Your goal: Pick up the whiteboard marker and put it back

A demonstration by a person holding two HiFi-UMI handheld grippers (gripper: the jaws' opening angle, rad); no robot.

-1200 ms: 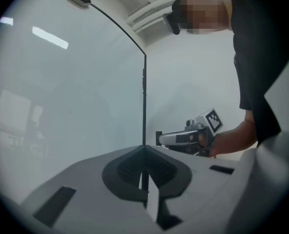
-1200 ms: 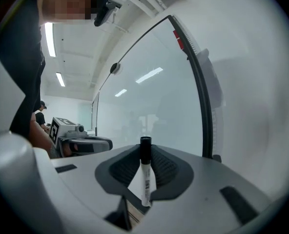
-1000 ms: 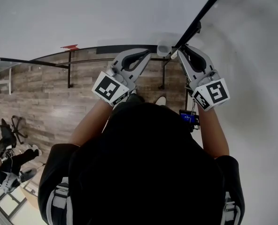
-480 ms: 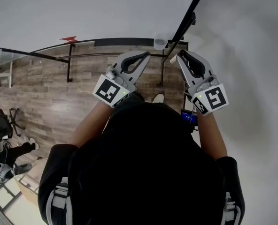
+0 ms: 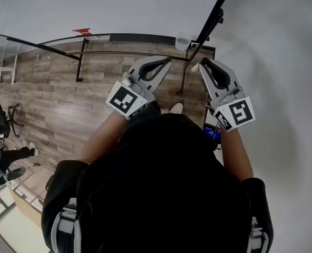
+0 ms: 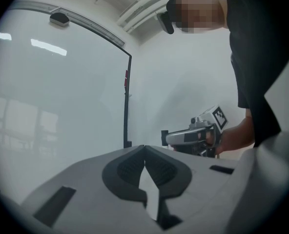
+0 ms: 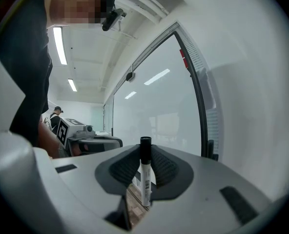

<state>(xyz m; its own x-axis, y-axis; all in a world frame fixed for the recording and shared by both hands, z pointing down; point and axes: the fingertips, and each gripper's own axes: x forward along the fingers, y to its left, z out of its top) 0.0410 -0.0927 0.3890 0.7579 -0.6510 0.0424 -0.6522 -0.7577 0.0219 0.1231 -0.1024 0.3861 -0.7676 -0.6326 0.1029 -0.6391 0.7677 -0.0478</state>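
pinched whiteboard marker (image 7: 145, 174) upright, black cap up, between right tongs (image 7: 145, 152). held left tongs (image 6: 144, 147) pressed together, empty, level beside right ones, near glass panel (image 7: 154, 106), above wood floor (image 5: 66, 109).

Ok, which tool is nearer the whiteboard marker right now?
Right. The right tool is clamped on the whiteboard marker, which stands upright between its jaws. The left tool is shut and empty, apart on its left.
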